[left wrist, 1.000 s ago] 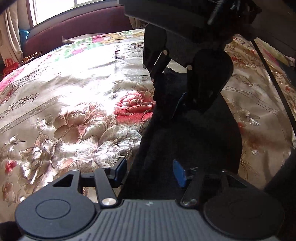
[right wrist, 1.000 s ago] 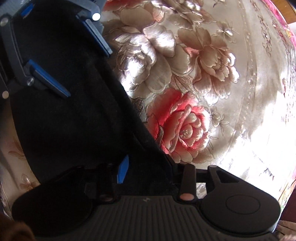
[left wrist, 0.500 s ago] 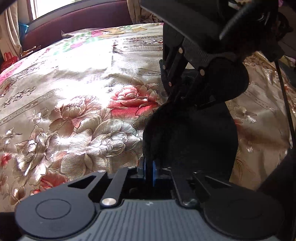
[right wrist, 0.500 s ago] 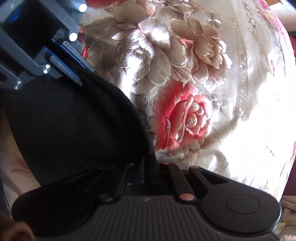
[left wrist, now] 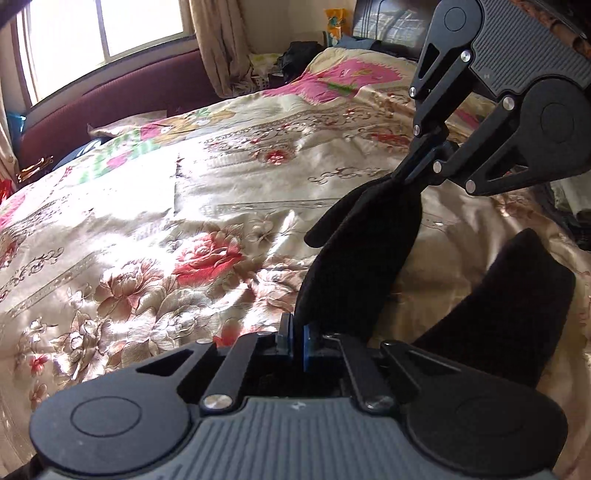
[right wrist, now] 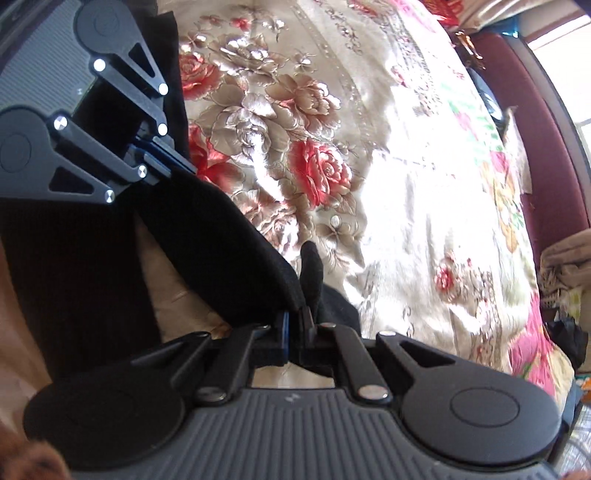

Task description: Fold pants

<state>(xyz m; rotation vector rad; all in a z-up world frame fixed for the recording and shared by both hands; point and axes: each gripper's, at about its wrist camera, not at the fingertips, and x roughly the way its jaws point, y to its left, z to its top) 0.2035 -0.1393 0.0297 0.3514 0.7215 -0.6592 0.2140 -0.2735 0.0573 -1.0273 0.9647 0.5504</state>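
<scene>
Basically, both tools are clamped on the black pants (left wrist: 364, 258): the left gripper (left wrist: 297, 341) has its blue pads pressed together on one edge, the right gripper (right wrist: 295, 330) pinches another edge, and the cloth hangs lifted between them above the bed. The bedspread (left wrist: 192, 206) is shiny gold satin with red and beige flowers, sunlit. Behind it sit a maroon headboard (left wrist: 110, 99), a window (left wrist: 103, 33) and a beige curtain (left wrist: 218, 44).
</scene>
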